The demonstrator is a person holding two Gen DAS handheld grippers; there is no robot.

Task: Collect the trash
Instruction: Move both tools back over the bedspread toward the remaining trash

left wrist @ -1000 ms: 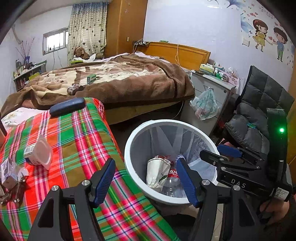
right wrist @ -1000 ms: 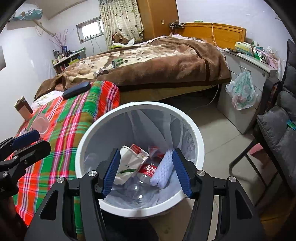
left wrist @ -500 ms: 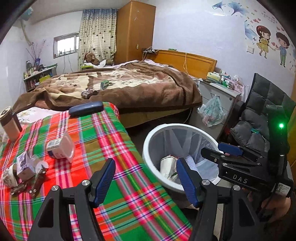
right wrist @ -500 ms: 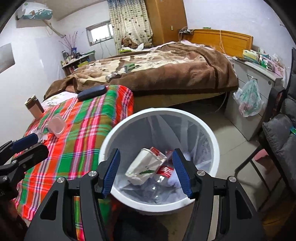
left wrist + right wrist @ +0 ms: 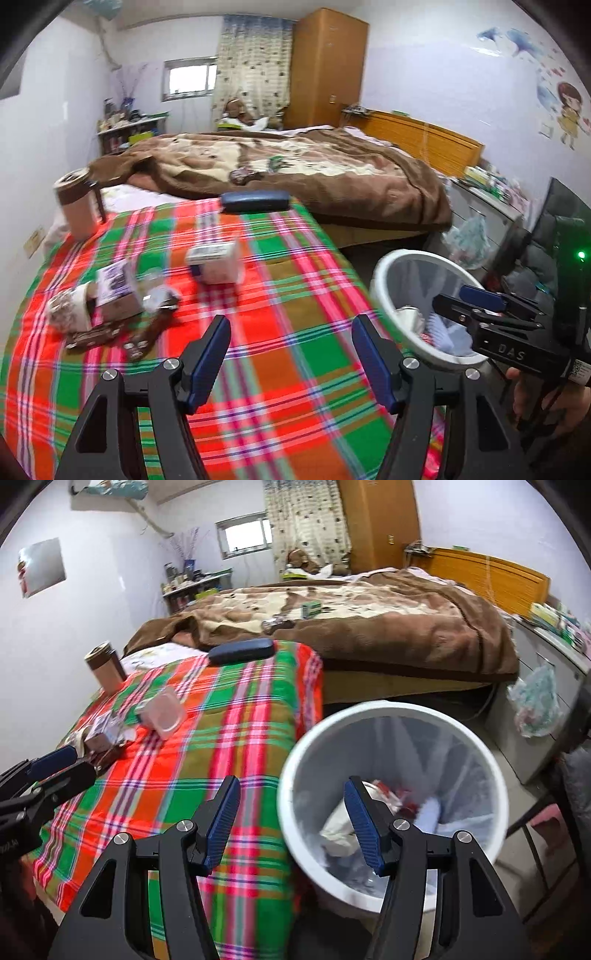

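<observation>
We have just swung both grippers away from the bin and back over the table. A second ago the left gripper looked straight down into the white bin; now the bin sits off to its right, and the checked cloth fills its view. The right gripper has followed partway, so the cloth's edge and the bin now share its view, one blue pad over each. Both grippers stand open with nothing between their jaws, and their openings have not changed over that second. We read this as one drop finished and the next pickup starting. The bin already holds a crumpled paper cup and other trash, some of it too blurred to name. What remains lies on the left part of the cloth: a cluster of wrappers, small packets and brown scraps, with a clear plastic tub tipped on its side just beyond them. A brown lidded mug and a dark blue case stand farther back; we judge these to be belongings, not trash. The left gripper points toward the cloth in front of the cluster, so a reach forward and to the left seems next, though motion blur hides the exact outlines of the smaller pieces.
</observation>
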